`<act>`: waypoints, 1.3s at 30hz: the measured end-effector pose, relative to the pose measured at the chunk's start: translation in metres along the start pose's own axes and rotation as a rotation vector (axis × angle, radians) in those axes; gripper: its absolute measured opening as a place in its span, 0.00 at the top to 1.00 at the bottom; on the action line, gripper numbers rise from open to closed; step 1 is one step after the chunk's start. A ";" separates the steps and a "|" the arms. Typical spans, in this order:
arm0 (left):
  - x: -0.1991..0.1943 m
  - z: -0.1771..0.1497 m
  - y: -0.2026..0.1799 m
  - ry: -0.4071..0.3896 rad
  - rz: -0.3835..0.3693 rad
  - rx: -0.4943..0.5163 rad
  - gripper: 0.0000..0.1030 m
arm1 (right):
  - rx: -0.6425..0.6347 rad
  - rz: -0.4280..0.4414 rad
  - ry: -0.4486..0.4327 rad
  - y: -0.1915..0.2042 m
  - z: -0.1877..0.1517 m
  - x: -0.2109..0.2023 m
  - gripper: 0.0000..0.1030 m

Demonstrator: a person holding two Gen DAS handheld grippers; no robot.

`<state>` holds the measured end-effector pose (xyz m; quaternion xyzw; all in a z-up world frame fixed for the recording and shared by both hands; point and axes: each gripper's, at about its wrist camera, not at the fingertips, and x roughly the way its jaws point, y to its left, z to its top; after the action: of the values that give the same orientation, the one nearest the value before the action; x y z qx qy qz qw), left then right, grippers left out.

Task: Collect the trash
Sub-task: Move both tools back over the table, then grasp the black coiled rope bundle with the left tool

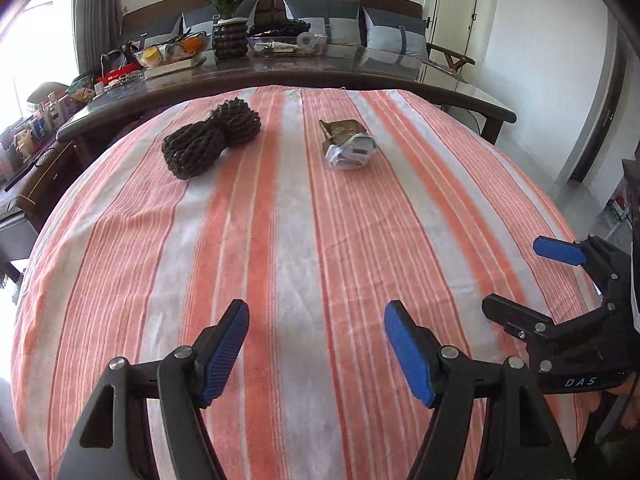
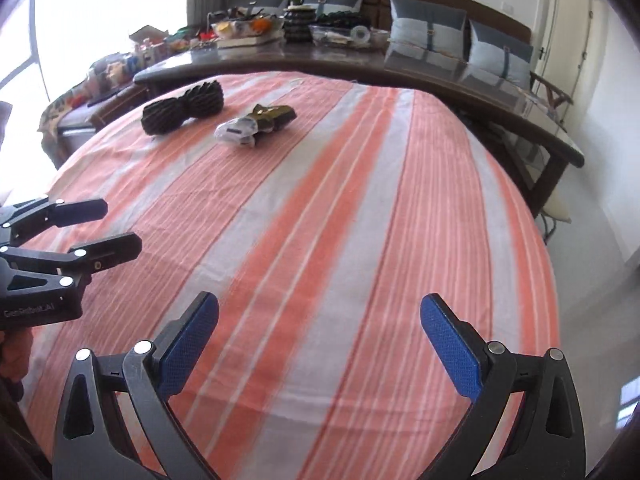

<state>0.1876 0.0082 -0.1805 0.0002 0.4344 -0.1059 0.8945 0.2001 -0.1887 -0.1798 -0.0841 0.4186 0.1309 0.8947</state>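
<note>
Orange-and-white striped cloth [image 1: 280, 240] over the table, dark wooden sideboard [image 1: 360, 76] cluttered behind, sofa cushions beyond, crumpled gold-and-clear plastic wrapper [image 1: 349, 143] lying far across the cloth beside a dark ribbed twisted bundle [image 1: 212, 138], left gripper [image 1: 316, 350] spread wide and empty, right gripper [image 2: 319, 344] likewise released, open cloth between.

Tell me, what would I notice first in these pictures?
The big orange-and-white striped cloth fills nearly everything. At its far end lie a dark knobbly bundle and, to its right, a crumpled wrapper. Up close, the left gripper and the right gripper stand open with blue pads, holding nothing.
</note>
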 end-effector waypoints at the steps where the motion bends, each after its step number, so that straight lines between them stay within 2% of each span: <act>1: 0.002 0.000 0.007 0.012 0.000 -0.015 0.30 | -0.010 0.001 0.017 0.007 -0.001 0.009 0.02; 2: 0.001 -0.001 0.013 0.002 -0.009 -0.021 0.30 | -0.015 0.002 0.053 0.011 -0.001 0.018 0.02; 3: 0.001 0.001 0.019 0.004 -0.018 -0.029 0.30 | 0.017 0.026 0.040 0.007 0.000 0.017 0.02; 6: 0.006 0.019 0.034 0.022 -0.011 -0.029 0.30 | 0.052 0.030 0.058 0.003 -0.002 0.019 0.00; 10: 0.002 0.059 0.063 -0.066 0.015 0.007 0.30 | 0.050 0.025 0.060 0.005 -0.004 0.017 0.00; 13: 0.009 0.098 0.085 -0.089 -0.014 0.026 0.30 | 0.049 0.024 0.060 0.006 -0.001 0.017 0.00; 16: 0.029 0.128 0.094 -0.039 -0.084 0.059 0.30 | 0.049 0.024 0.061 0.005 0.000 0.017 0.00; 21: 0.077 0.149 0.094 0.067 -0.110 0.122 0.30 | 0.050 0.024 0.061 0.005 0.000 0.017 0.00; 24: 0.087 0.145 0.091 0.083 -0.129 0.136 0.31 | 0.049 0.024 0.061 0.005 -0.001 0.017 0.00; 25: 0.087 0.143 0.090 0.080 -0.128 0.137 0.37 | 0.050 0.024 0.061 0.005 -0.001 0.017 0.00; 26: 0.087 0.141 0.090 0.077 -0.132 0.132 0.65 | 0.049 0.024 0.061 0.005 0.000 0.017 0.00; 27: 0.086 0.138 0.092 0.085 -0.136 0.113 0.68 | 0.050 0.025 0.061 0.005 -0.001 0.017 0.00; 31: 0.062 0.119 0.096 0.061 -0.108 -0.016 0.68 | 0.050 0.025 0.061 0.005 -0.001 0.017 0.00; 34: 0.034 0.090 0.086 0.063 -0.055 -0.097 0.68 | 0.050 0.025 0.061 0.005 -0.001 0.016 0.00; 39: 0.006 0.044 0.059 0.023 -0.018 -0.131 0.62 | 0.050 0.025 0.061 0.005 -0.001 0.016 0.00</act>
<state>0.2362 0.0605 -0.1633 -0.0609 0.4507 -0.0856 0.8865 0.2076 -0.1812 -0.1934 -0.0607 0.4500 0.1289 0.8816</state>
